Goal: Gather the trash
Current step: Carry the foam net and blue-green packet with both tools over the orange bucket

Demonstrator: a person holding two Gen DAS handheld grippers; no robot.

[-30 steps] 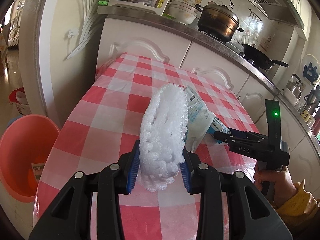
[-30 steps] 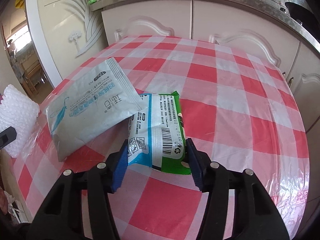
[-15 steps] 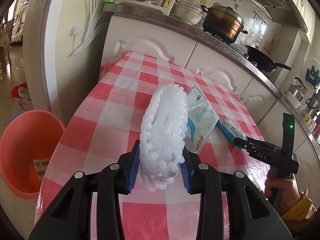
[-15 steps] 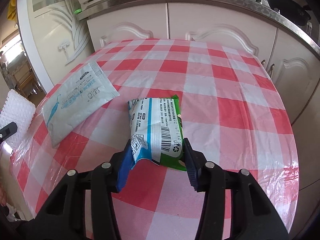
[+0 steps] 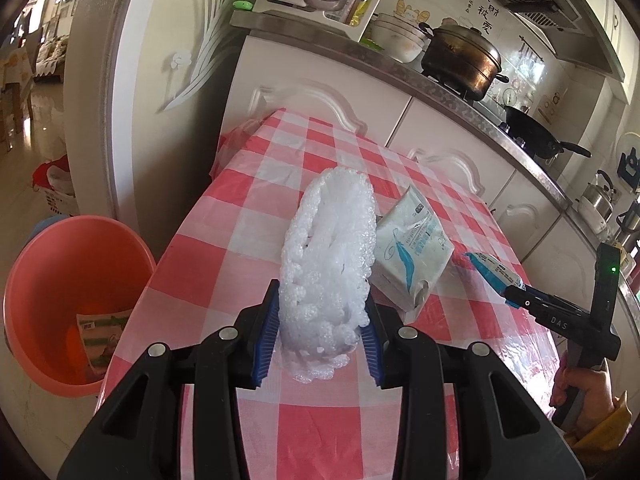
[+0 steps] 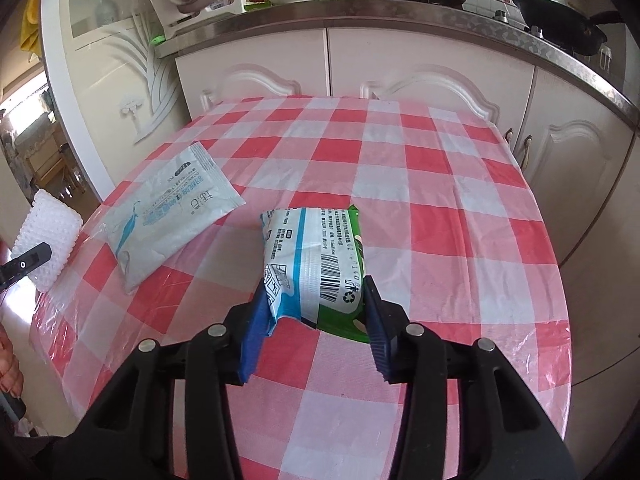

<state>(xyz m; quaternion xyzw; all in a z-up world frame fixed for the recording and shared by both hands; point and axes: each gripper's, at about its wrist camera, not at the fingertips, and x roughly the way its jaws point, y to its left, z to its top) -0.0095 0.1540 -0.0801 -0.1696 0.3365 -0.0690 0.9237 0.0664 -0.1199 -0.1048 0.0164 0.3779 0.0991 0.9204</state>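
My left gripper (image 5: pixel 318 342) is shut on a white bubble-wrap wad (image 5: pixel 328 256) and holds it above the red-checked table (image 5: pixel 248 216). My right gripper (image 6: pixel 314 330) is shut on a white, blue and green wrapper with a barcode (image 6: pixel 316 256), lifted off the table (image 6: pixel 440 200). The right gripper and its wrapper (image 5: pixel 492 274) also show at the right of the left wrist view. A pale blue-white packet (image 6: pixel 168 210) lies flat on the table's left side, also seen in the left wrist view (image 5: pixel 412 252). The bubble wrap shows at the left edge of the right wrist view (image 6: pixel 46 240).
An orange bin (image 5: pixel 68 304) with a wrapper inside stands on the floor left of the table. White cabinets (image 6: pixel 400 68) with a worktop carrying a pot (image 5: pixel 460 60), a pan and bowls run behind the table. A white door frame (image 5: pixel 96 100) stands at the far left.
Both grippers have lifted up and back with their loads. The right one's wrapper has come off the table and clear of the pale packet. The orange bin shows more fully.
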